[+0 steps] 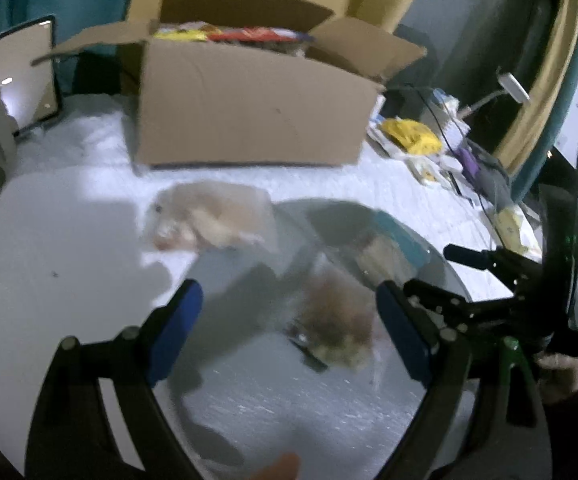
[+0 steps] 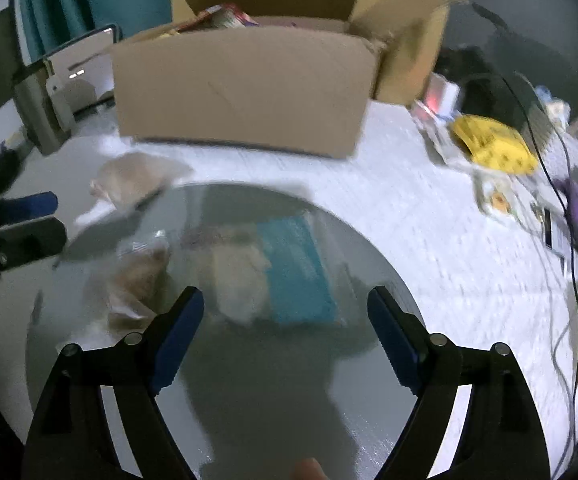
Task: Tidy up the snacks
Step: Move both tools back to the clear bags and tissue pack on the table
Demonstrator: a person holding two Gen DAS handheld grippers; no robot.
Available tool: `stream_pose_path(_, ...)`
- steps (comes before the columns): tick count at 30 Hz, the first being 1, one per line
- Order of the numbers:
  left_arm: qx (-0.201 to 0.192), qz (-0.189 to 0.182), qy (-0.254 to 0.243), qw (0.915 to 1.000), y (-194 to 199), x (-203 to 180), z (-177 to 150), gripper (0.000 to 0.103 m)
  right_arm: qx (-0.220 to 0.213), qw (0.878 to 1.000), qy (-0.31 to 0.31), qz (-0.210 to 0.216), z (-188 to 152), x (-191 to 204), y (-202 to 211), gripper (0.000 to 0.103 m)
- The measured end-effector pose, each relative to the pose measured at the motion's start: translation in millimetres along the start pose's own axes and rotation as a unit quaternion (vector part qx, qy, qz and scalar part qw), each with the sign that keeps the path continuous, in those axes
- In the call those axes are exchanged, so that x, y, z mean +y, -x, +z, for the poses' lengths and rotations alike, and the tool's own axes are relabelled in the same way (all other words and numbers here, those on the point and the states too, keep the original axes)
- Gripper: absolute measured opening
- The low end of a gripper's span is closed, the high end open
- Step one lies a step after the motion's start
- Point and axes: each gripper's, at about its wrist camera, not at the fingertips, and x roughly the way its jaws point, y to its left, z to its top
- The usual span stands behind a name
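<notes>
Motion blur smears both views, so the clear snack bag (image 1: 337,320) on the round glass plate (image 1: 429,248) shows only brownish contents, with no label readable. The cardboard box (image 1: 249,108) hides all but the tops of the packets inside (image 1: 229,34). The clutter (image 2: 509,168) along the desk edge is too blurred to identify.

Left gripper (image 1: 289,312) is held tilted downward, jaws spread wide, nothing between the pads. Right gripper (image 2: 285,316) is likewise angled down, jaws wide apart, empty. Frames blurred.
</notes>
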Motion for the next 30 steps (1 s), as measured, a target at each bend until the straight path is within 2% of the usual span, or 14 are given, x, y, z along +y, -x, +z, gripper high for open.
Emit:
stream_pose_path(6, 0.02, -0.008, -0.02, 0.9996, -12.5, -23.8, -6.7, 0.09, 0.015, 0.999, -0.033, -0.013, -20.7, -30.5, 0.4, 0.089)
stream_pose_path(9, 0.027, -0.005, -0.017, 0.9995, -20.0, -28.4, -6.0, 0.09, 0.006, 0.999, -0.051, 0.001, -17.9, -37.0, 5.2, 0.089)
stream_pose_path(12, 0.03, 0.016, -0.029, 0.999, -27.9, -30.6, -6.8, 0.09, -0.001, 0.998, -0.053, 0.015, -11.9, -29.0, 8.6, 0.088)
stream_pose_path(18, 0.036, 0.034, -0.036, 0.9981, -26.4, -20.4, -9.8, 0.09, 0.005, 0.999, -0.021, 0.042, -1.7, -2.0, -6.7, 0.088)
stream_pose_path(23, 0.052, 0.065, -0.039, 0.9957, -24.4, -1.2, -20.0, 0.09, 0.002, 1.0, -0.016, -0.012, 4.7, -10.6, -20.0, 0.088)
stream_pose_path(26, 0.049, 0.056, -0.029, 0.9968, -19.9, 9.0, -22.0, 0.09, 0.006, 0.999, -0.04, -0.035, 7.0, -36.2, -23.1, 0.088)
stream_pose_path(30, 0.033, 0.059, -0.034, 0.9971, -16.1, 9.4, -16.2, 0.09, -0.003, 0.999, -0.039, -0.031, 12.2, -55.1, -16.4, 0.088)
